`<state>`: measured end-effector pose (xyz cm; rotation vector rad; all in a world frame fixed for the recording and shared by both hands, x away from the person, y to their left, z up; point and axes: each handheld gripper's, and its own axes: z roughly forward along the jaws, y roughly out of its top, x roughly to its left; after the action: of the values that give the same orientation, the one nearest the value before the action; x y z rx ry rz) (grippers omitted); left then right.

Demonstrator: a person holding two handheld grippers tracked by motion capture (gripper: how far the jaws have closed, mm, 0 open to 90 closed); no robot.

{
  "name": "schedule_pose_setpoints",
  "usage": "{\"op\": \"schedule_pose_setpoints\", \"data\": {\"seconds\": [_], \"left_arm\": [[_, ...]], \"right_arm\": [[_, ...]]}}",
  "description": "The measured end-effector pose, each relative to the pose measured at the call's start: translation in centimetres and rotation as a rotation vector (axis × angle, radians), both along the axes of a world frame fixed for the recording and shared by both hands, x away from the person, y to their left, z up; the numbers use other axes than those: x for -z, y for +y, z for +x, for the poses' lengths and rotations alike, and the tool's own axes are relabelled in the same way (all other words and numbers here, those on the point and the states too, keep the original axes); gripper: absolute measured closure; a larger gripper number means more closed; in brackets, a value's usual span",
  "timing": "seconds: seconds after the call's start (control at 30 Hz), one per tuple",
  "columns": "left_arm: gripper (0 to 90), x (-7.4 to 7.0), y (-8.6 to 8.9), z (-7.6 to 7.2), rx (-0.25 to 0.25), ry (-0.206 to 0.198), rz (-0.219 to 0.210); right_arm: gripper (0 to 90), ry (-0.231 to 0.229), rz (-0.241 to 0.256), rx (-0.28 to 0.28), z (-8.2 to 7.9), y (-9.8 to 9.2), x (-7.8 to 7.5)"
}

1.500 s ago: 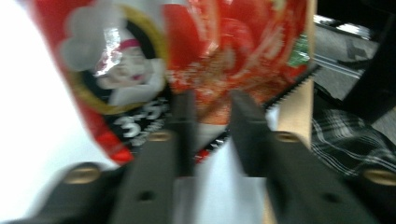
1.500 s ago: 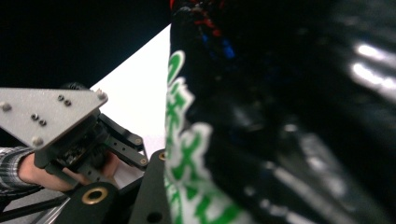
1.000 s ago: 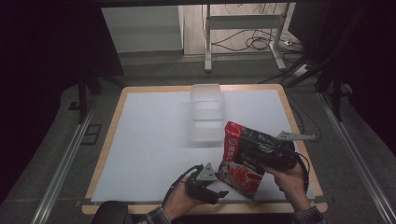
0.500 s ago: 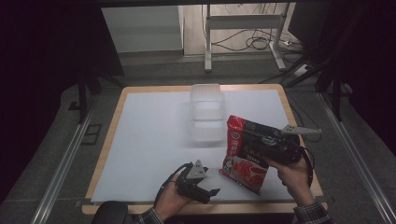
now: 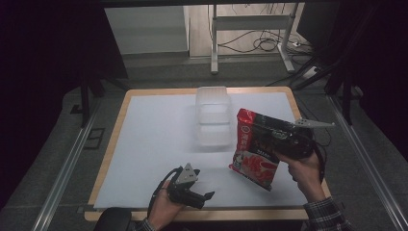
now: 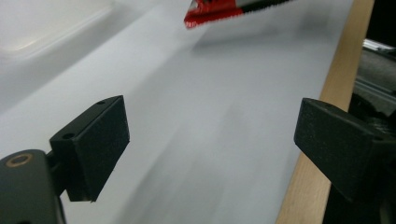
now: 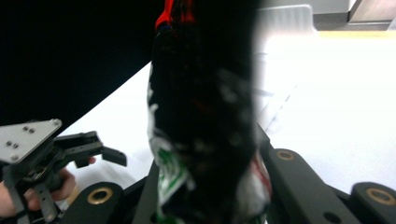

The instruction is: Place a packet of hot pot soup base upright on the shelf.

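A red and black snack bag point(image 5: 255, 147) hangs tilted above the right side of the white table sheet point(image 5: 149, 144), held by my right gripper point(image 5: 281, 139), which is shut on its middle. In the right gripper view the bag point(image 7: 205, 126) stands blurred between the jaws. My left gripper point(image 5: 204, 197) rests low near the table's front edge, open, with nothing between its fingers point(image 6: 93, 140). The left gripper view catches the bag's red lower corner point(image 6: 210, 10) farther off. A clear plastic container point(image 5: 212, 115) stands at the middle back of the table.
A wooden rim point(image 5: 120, 110) borders the white sheet. Metal rails point(image 5: 67, 163) run along both sides of the table. Beyond the far edge stand a desk frame point(image 5: 250, 33) and loose cables point(image 5: 269, 45) on the floor.
My right gripper has carried the bag a little to the right and away from the left gripper. The left gripper has slid back toward the front edge.
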<state>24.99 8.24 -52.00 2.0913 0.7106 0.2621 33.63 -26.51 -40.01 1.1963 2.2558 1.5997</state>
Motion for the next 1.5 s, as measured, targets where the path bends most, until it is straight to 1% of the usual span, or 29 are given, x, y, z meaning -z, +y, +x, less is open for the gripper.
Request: {"op": "schedule_pose_setpoints", "data": {"seconds": [0.13, 0.2, 0.27, 0.3, 0.43, 0.57, 0.6, 0.63, 0.73, 0.8, 0.87, 0.93, 1.07, 1.1, 1.17, 1.2, 1.3, 1.37, 1.4, 1.5], "left_arm": [[9.9, -0.3, 0.6, -0.3, -0.007, -0.02, -0.008], [9.1, -0.3, 0.8, -0.4, -0.014, -0.025, -0.002], [8.6, -0.3, 1.0, -0.5, -0.028, -0.029, 0.012], [8.5, -0.3, 1.0, -0.5, -0.028, -0.029, 0.012], [7.8, -0.2, 1.1, -0.6, -0.034, -0.033, 0.021], [7.6, -0.4, 1.2, -0.9, -0.029, -0.044, 0.017], [7.4, -0.4, 1.2, -1.0, -0.031, -0.047, 0.019], [7.4, -0.4, 1.2, -1.1, -0.032, -0.048, 0.022], [6.5, -0.3, 1.3, -1.1, -0.039, -0.048, 0.032], [5.7, -0.3, 1.3, -1.2, -0.044, -0.048, 0.037], [5.4, -0.3, 1.5, -1.2, -0.049, -0.048, 0.039], [4.6, -0.3, 1.6, -1.1, -0.055, -0.045, 0.038], [3.8, -0.3, 2.0, -1.1, -0.075, -0.04, 0.037], [3.6, -0.3, 2.0, -1.1, -0.075, -0.04, 0.037], [2.9, -0.2, 2.1, -1.1, -0.079, -0.034, 0.037], [2.9, -0.2, 2.1, -1.0, -0.08, -0.035, 0.041], [2.1, -0.1, 2.2, -1.0, -0.083, -0.031, 0.044], [1.3, -0.1, 2.2, -1.0, -0.086, -0.035, 0.047], [1.3, -0.1, 2.2, -0.9, -0.088, -0.038, 0.048], [0.5, -0.1, 2.4, -0.8, -0.094, -0.037, 0.047]], "right_arm": [[76.0, -0.012, 0.01, 0.021, 0.7, -0.3, -0.6], [75.9, -0.019, 0.015, 0.036, 1.2, -0.6, -1.1], [75.9, -0.017, 0.017, 0.046, 1.5, -0.7, -1.3], [75.9, -0.017, 0.017, 0.046, 1.5, -0.7, -1.3], [76.0, -0.023, 0.011, 0.056, 2.2, -0.8, -1.7], [76.0, -0.028, 0.0, 0.071, 2.8, -0.8, -2.1], [76.0, -0.032, -0.004, 0.079, 3.2, -0.9, -2.3], [76.0, -0.032, -0.004, 0.079, 3.2, -0.9, -2.3], [76.0, -0.041, -0.002, 0.094, 3.9, -1.1, -2.7], [75.9, -0.047, 0.006, 0.111, 4.8, -1.3, -3.1], [76.0, -0.047, 0.009, 0.115, 5.1, -1.3, -3.3], [76.0, -0.051, 0.012, 0.13, 6.1, -1.3, -3.8], [76.0, -0.061, 0.012, 0.145, 7.2, -1.1, -4.3], [76.0, -0.061, 0.012, 0.145, 7.2, -1.1, -4.3], [76.0, -0.068, 0.01, 0.151, 8.0, -0.9, -4.5], [76.0, -0.068, 0.01, 0.151, 8.0, -0.9, -4.5], [76.0, -0.072, 0.009, 0.158, 8.9, -0.6, -4.6], [76.0, -0.081, 0.008, 0.166, 9.8, -0.3, -4.6], [76.0, -0.081, 0.008, 0.166, 9.8, -0.3, -4.6], [76.0, -0.088, 0.012, 0.173, 10.6, 0.0, -4.7]]}}
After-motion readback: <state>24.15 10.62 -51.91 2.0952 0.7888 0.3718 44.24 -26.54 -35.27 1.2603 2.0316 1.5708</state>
